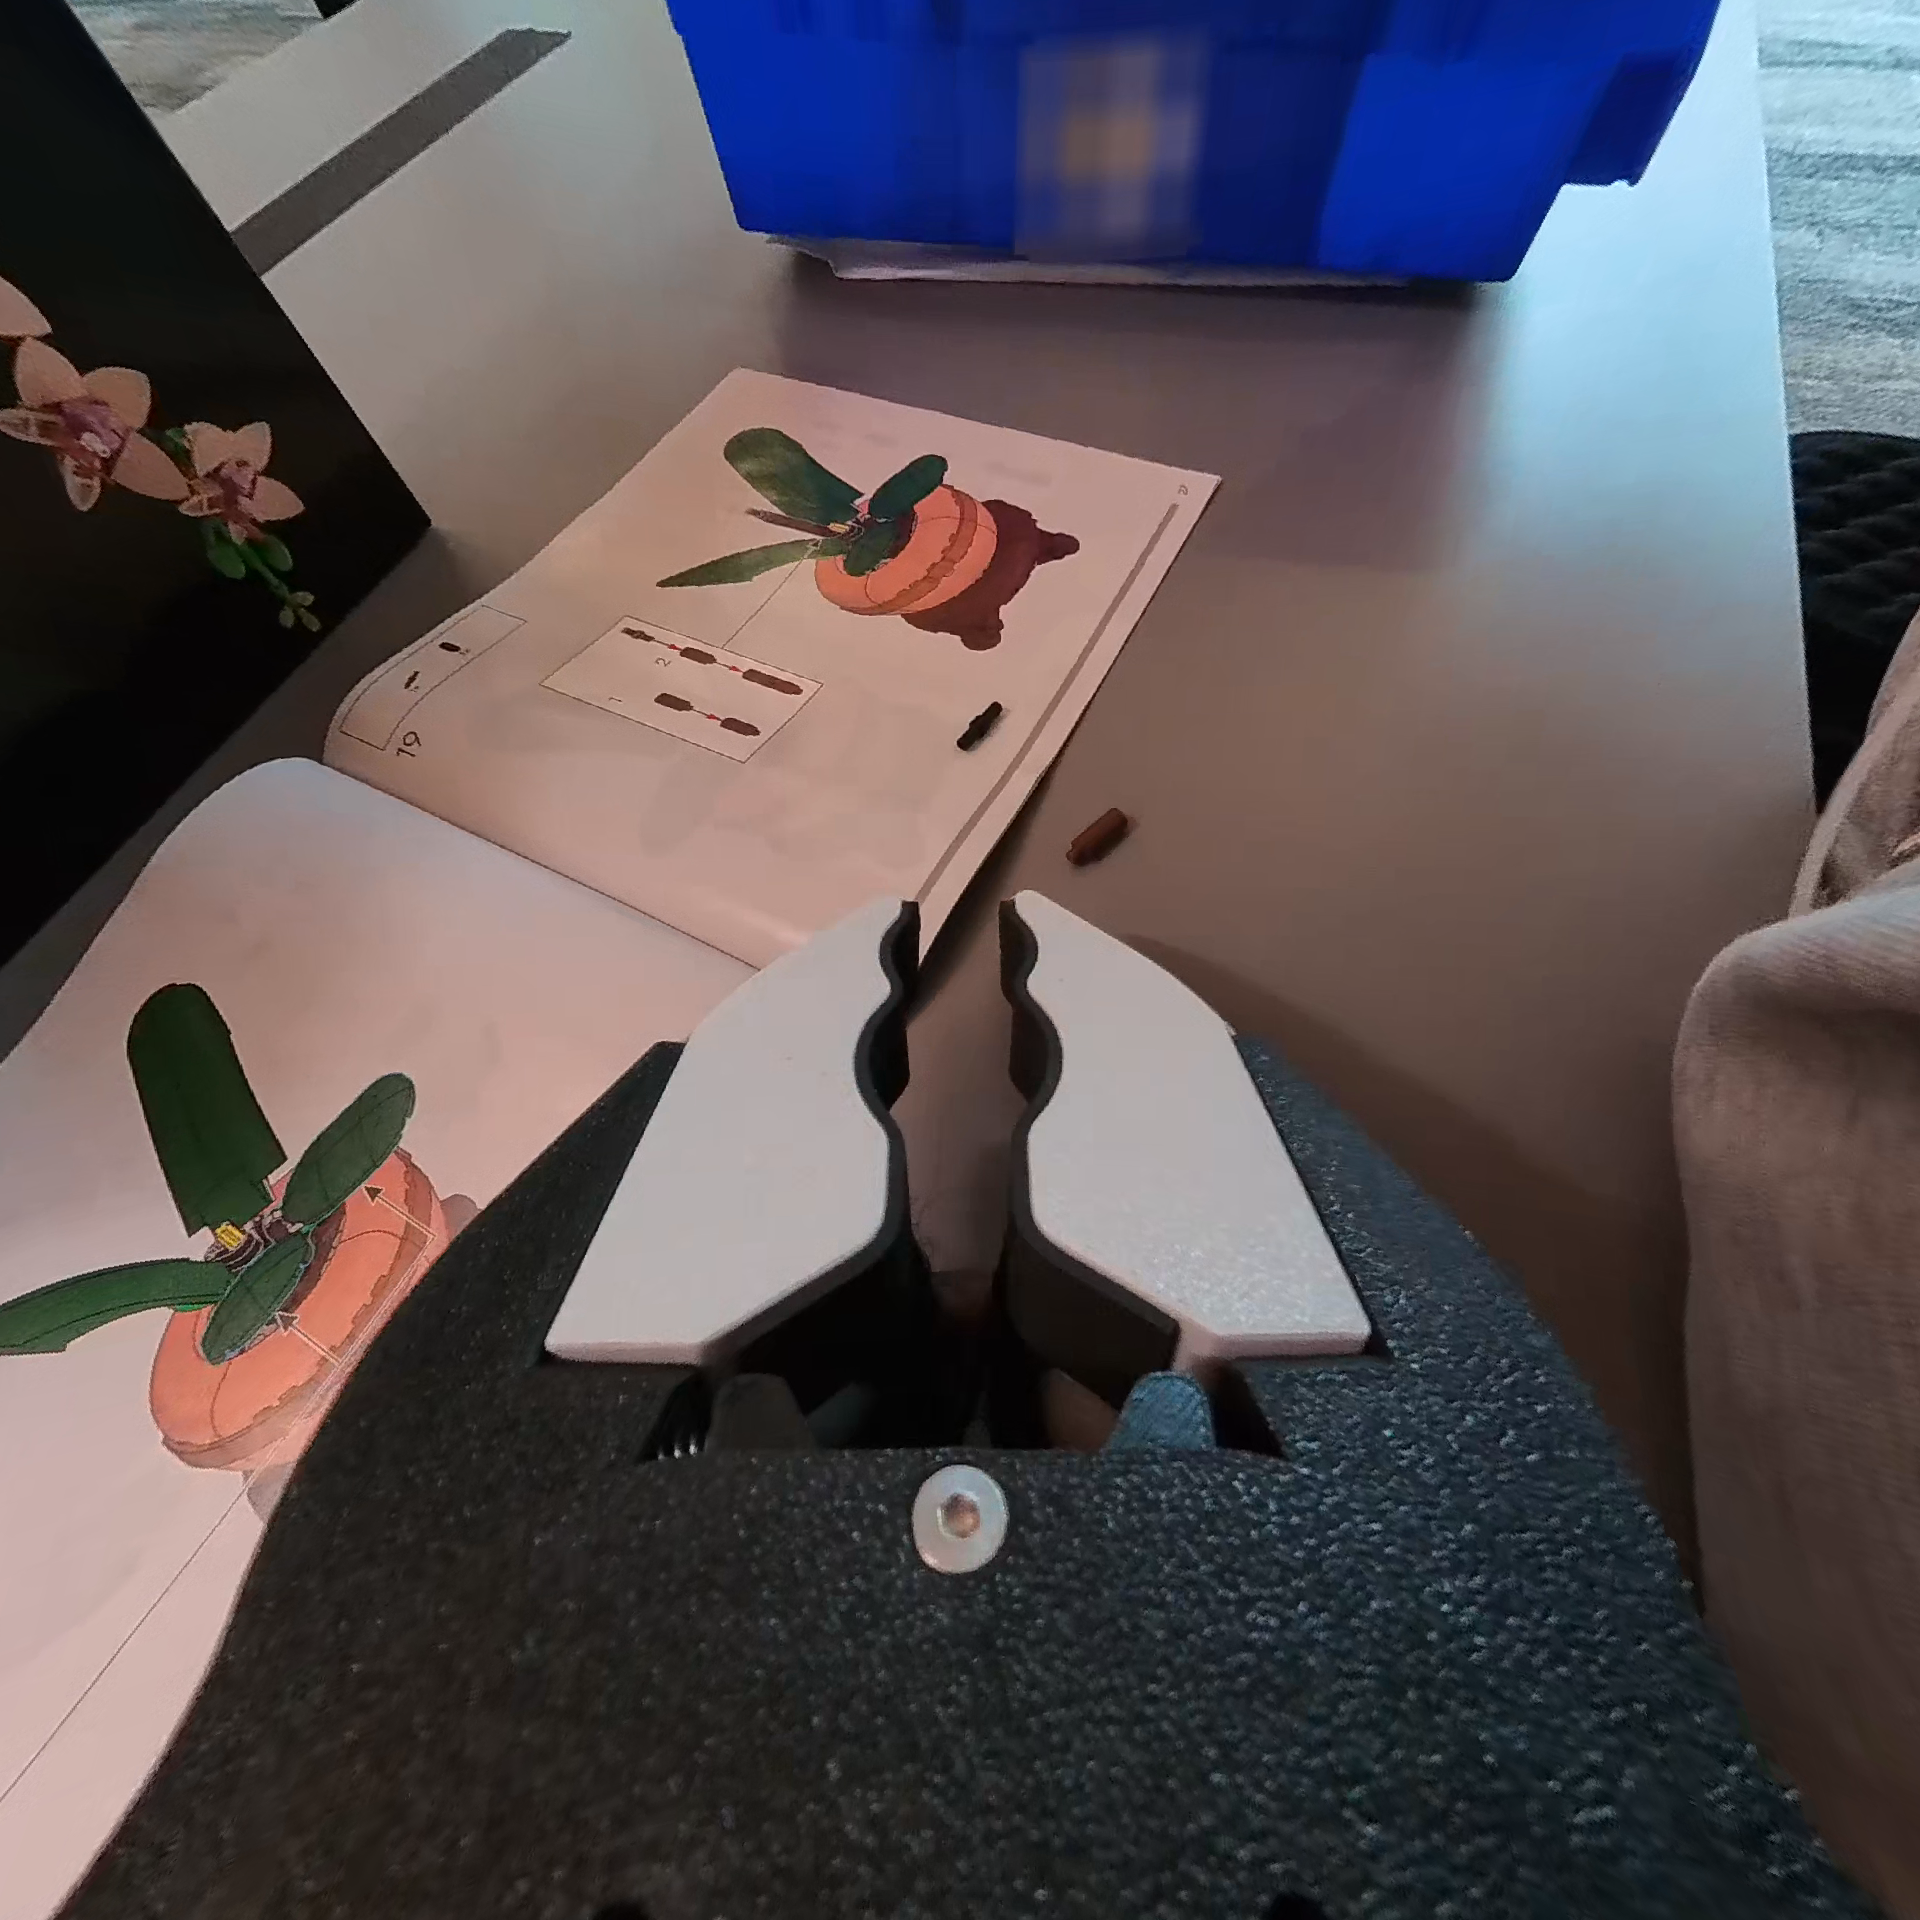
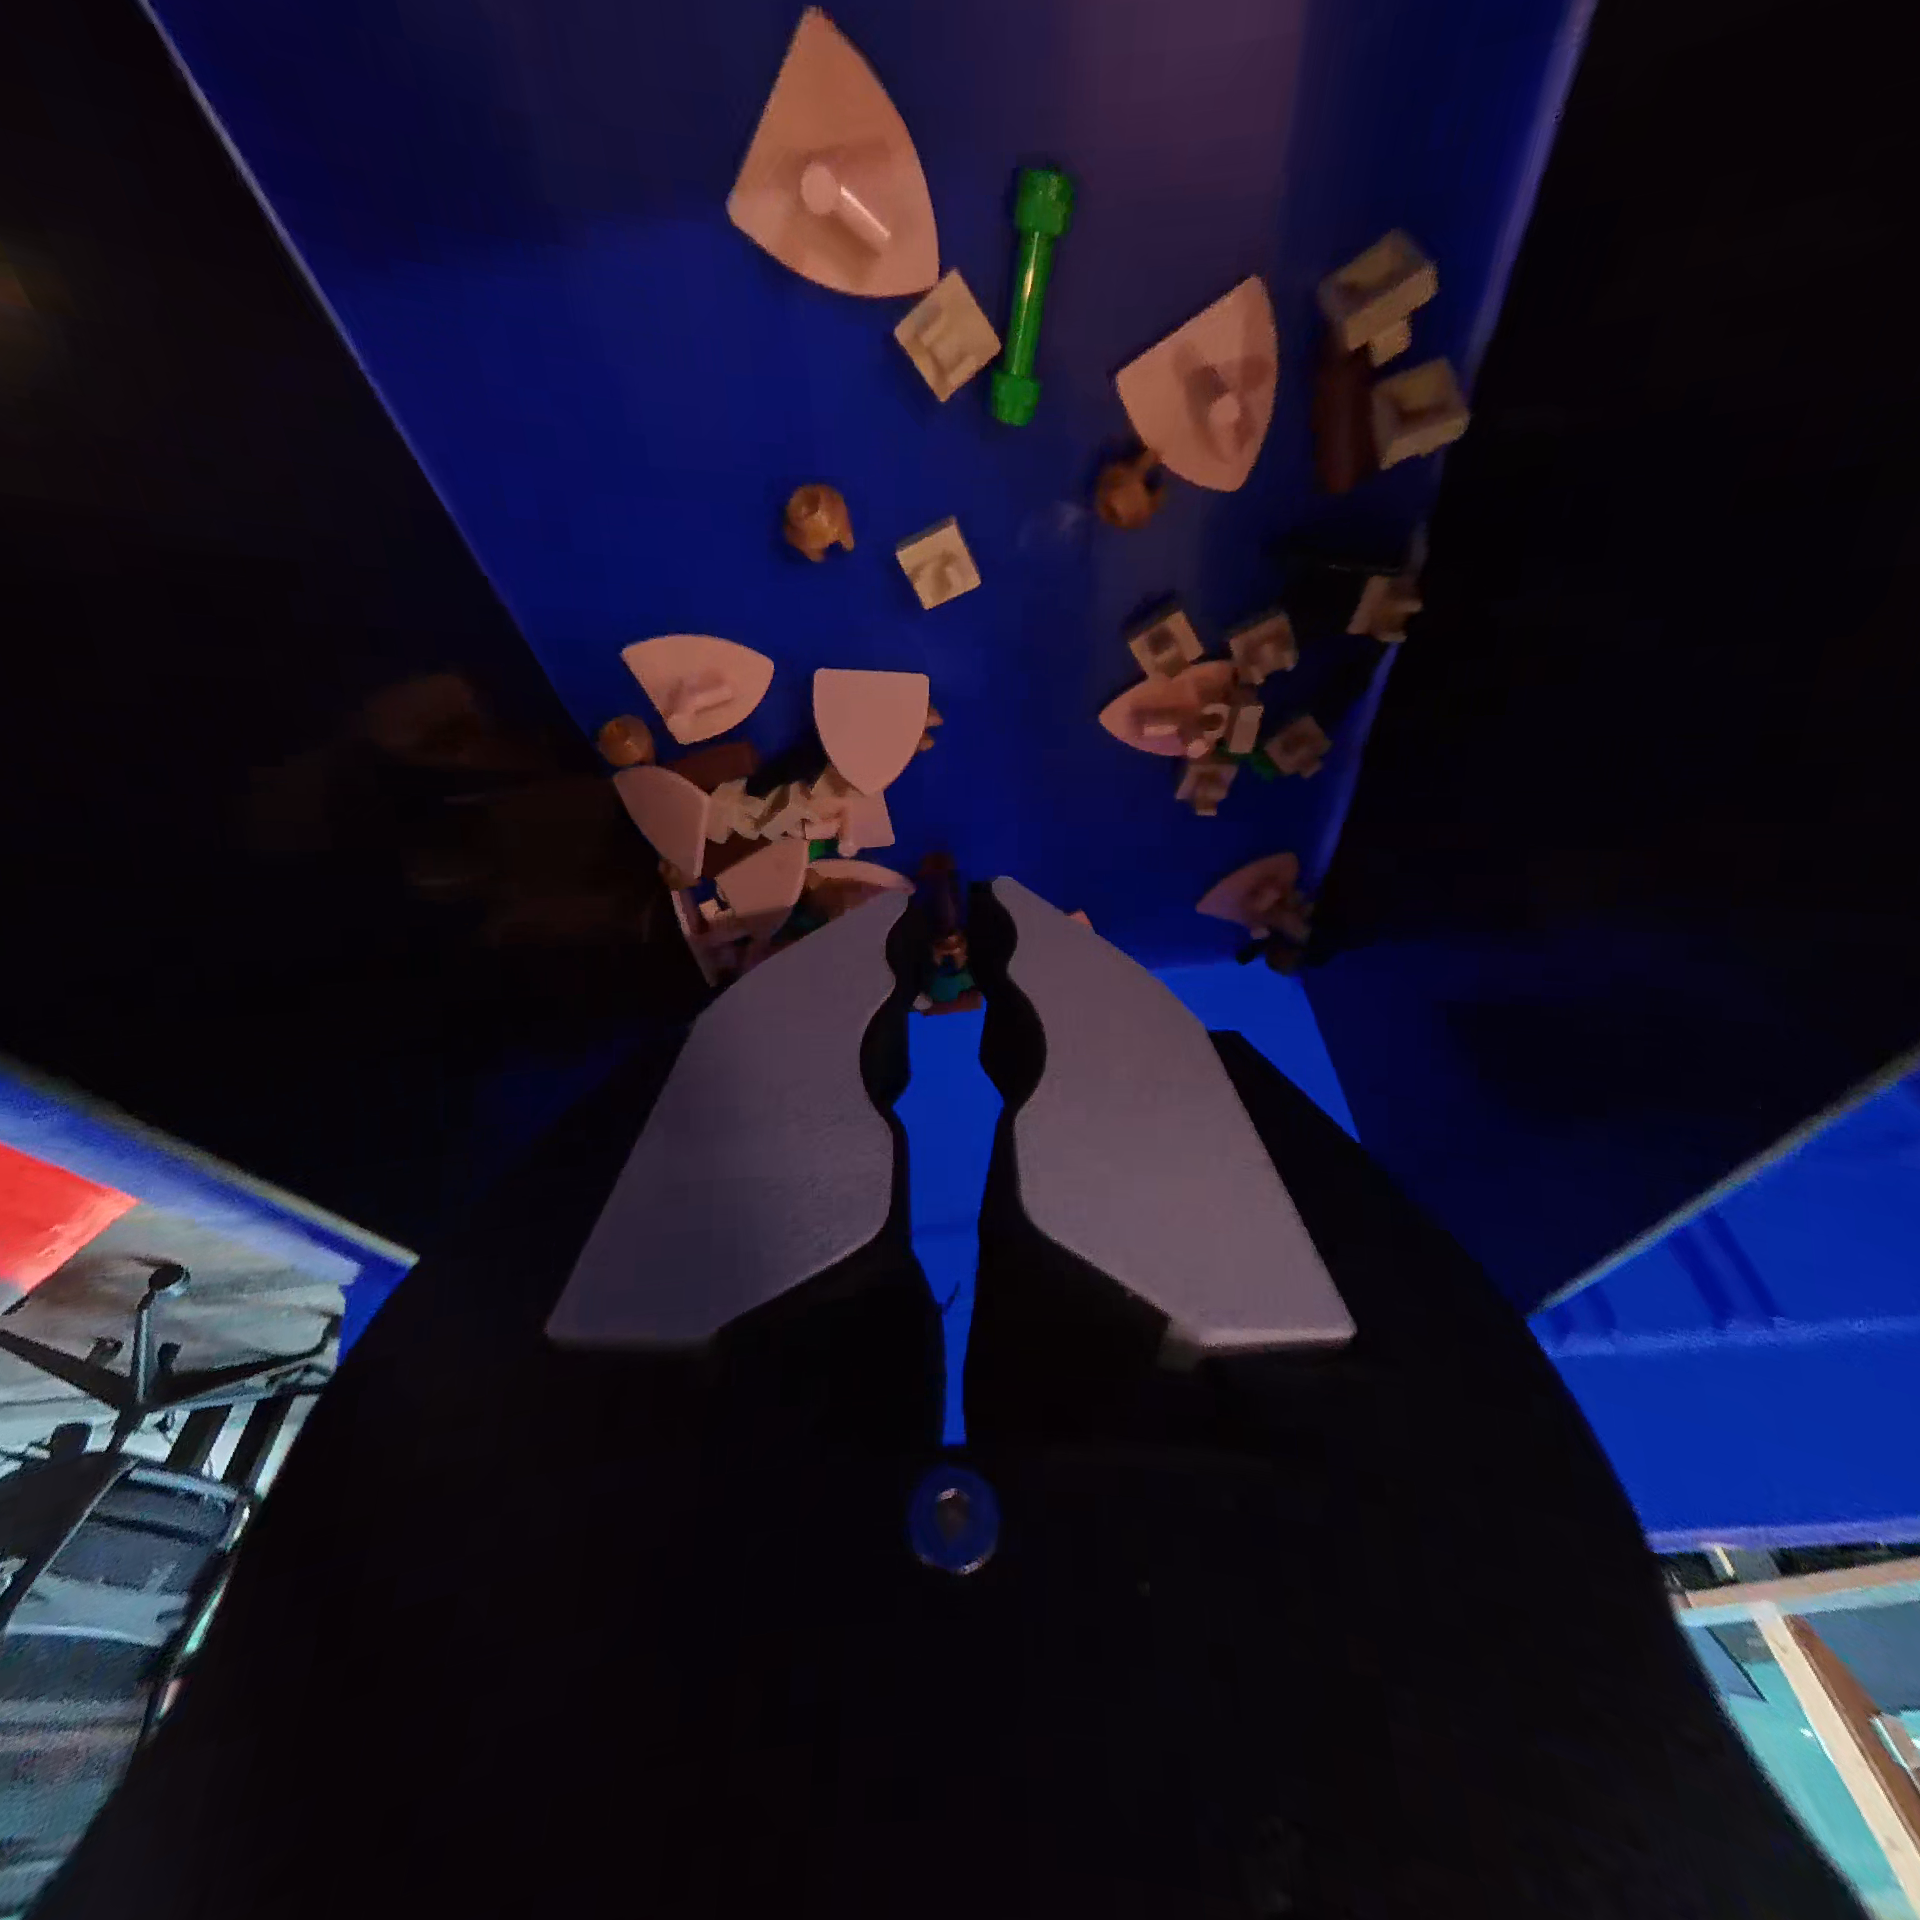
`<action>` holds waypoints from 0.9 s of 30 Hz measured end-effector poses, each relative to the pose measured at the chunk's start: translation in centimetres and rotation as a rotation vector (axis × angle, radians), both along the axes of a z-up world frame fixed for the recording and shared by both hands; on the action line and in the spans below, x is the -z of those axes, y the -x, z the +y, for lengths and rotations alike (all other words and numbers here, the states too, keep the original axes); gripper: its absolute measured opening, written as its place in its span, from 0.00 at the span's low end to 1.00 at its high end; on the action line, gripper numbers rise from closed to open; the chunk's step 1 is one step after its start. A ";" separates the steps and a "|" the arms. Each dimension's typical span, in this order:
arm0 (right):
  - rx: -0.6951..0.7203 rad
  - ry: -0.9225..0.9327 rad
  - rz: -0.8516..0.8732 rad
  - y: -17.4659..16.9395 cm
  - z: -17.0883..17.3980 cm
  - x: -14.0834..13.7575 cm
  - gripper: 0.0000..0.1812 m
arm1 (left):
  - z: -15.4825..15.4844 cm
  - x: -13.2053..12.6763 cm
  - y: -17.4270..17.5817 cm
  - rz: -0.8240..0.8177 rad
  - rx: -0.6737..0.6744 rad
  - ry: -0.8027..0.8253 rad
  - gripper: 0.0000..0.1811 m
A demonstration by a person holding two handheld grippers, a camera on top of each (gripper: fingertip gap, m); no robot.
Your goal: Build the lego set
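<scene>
Left gripper idle over the manual, right gripper down in the blue bin.

The left gripper [image 1: 958, 914] hangs slightly parted and empty above the instruction booklet [image 1: 831, 665]; the right gripper [image 2: 948, 904] pinches a small dark lego piece [image 2: 948, 961] among loose pink petal pieces [image 2: 836, 177].

Left tongs [image 1: 958, 914]: two pale grey flat fingers [image 1: 769, 1132] with wavy black inner edges, seated in a black, coarse-textured housing [image 1: 935, 1714]. A silver countersunk screw [image 1: 960, 1520] sits at 6 o'clock below the fingers. Right tongs [image 2: 951, 899]: identical build. Beige fabric sleeve [image 1: 1808, 1247] at 3 o'clock.
</scene>
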State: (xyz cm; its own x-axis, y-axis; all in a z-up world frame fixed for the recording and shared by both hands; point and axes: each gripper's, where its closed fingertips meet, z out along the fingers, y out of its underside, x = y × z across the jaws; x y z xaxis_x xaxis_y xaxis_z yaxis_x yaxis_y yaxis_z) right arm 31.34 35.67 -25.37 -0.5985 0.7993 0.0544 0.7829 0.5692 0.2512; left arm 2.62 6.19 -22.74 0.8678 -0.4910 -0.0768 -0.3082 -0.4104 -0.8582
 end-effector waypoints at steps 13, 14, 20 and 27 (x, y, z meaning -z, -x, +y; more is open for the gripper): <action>0.189 0.049 0.472 6.1 -3.8 -8.7 0.03 | -0.2 -0.4 -0.1 0.008 0.009 -0.038 0.08; 0.211 0.084 0.588 7.8 -5.7 -10.8 0.02 | -0.2 -0.4 -0.1 0.004 0.008 -0.039 0.08; 0.270 0.351 1.070 17.1 -20.3 -15.5 0.03 | -0.2 -0.9 0.0 -0.021 0.004 -0.063 0.08; 0.370 0.372 0.803 21.3 -25.2 -2.3 0.03 | -0.5 -1.2 -0.2 -0.021 0.024 -0.083 0.09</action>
State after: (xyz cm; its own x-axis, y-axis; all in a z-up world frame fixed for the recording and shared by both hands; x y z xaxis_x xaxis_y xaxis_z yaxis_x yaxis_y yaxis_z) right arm 10.08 10.45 -23.03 -0.1995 0.9789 0.0432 0.7889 0.1866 -0.5855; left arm 2.84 5.72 -21.57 0.8575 -0.5046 -0.0998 -0.2984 -0.3299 -0.8956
